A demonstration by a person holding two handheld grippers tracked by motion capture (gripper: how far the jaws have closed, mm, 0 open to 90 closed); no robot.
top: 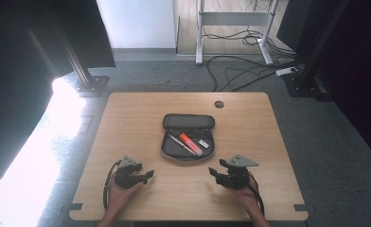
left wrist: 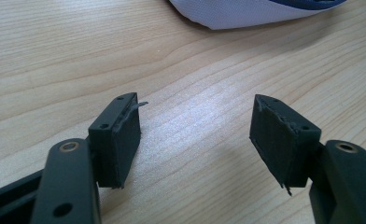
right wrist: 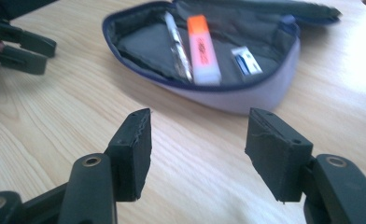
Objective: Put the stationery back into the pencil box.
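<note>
Two grippers idle, jaws apart, empty: left gripper (top: pixel 148 176), right gripper (right wrist: pixel 197 140); unzipped pencil case (right wrist: pixel 246 100) ahead, contents accessible.

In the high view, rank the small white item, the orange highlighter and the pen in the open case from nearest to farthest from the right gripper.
From the right gripper:
1. Small white item, right end of the case.
2. Orange highlighter, middle.
3. Pen, left of the highlighter.
</note>
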